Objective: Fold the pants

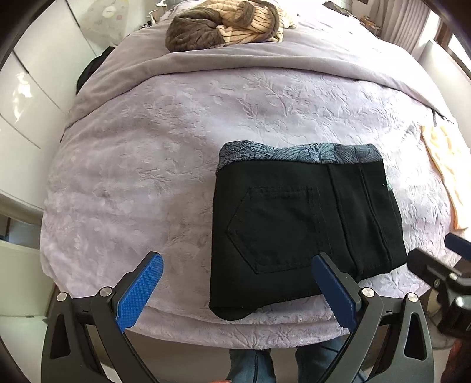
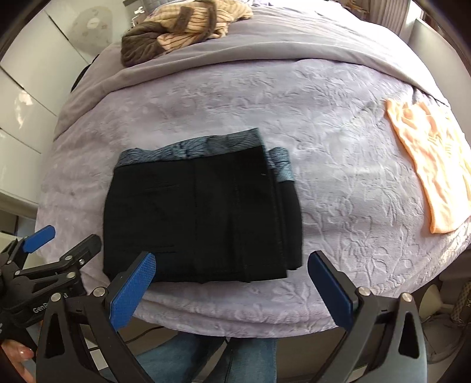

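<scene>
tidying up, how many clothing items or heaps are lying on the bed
3: folded black pants near the front edge, a peach top flat at the right, a brown and striped heap at the far end. More may hide in that heap.

A bed point(image 1: 147, 165) under a lilac cover with a raised leaf pattern; near its front edge lie black pants point(image 1: 300, 224), folded into a flat stack; at the right, a peach cloth point(image 2: 426, 165); at the far end, a heap of brown and striped clothes point(image 1: 223, 25).

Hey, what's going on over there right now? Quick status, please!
Left gripper open, empty. Right gripper open, empty, above the bed edge. Black pants folded into a compact stack on the purple bedspread. Nothing in the way; peach garment lies well aside.
</scene>
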`<state>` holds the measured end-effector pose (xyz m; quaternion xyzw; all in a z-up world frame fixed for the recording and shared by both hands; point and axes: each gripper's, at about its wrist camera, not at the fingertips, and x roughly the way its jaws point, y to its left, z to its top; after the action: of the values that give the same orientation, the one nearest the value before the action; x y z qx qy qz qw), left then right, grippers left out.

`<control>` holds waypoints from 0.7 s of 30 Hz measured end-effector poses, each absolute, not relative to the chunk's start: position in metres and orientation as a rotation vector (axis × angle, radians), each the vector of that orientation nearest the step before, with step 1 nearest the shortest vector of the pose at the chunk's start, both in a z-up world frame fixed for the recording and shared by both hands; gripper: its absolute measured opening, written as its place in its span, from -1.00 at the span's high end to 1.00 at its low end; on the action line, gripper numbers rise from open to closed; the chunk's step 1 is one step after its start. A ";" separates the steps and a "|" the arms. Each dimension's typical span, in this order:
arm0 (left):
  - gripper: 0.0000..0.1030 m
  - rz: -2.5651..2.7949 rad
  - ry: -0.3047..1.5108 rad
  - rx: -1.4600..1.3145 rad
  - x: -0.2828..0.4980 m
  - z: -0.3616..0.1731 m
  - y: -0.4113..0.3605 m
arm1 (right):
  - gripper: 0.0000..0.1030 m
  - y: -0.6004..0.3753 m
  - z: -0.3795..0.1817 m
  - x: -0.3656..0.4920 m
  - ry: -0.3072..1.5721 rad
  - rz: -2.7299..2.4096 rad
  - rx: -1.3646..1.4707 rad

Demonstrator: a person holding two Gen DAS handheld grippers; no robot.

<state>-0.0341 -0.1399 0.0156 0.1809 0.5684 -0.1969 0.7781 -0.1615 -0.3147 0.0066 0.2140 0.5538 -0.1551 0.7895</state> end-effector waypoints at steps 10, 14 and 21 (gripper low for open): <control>-0.97 -0.421 1.238 0.385 -0.037 0.018 -0.136 | -1.00 -0.305 0.004 -0.159 1.224 -0.347 0.441; -0.97 -0.412 1.250 0.387 -0.037 0.015 -0.135 | -1.00 -0.307 0.002 -0.159 1.232 -0.359 0.434; -0.97 -0.410 1.253 0.396 -0.038 0.013 -0.136 | -1.00 -0.311 0.002 -0.158 1.232 -0.368 0.430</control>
<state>-0.0376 -0.1361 0.0133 0.1827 0.5783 -0.1893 0.7722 -0.1584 -0.3108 0.0017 0.1989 0.5699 -0.1703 0.7788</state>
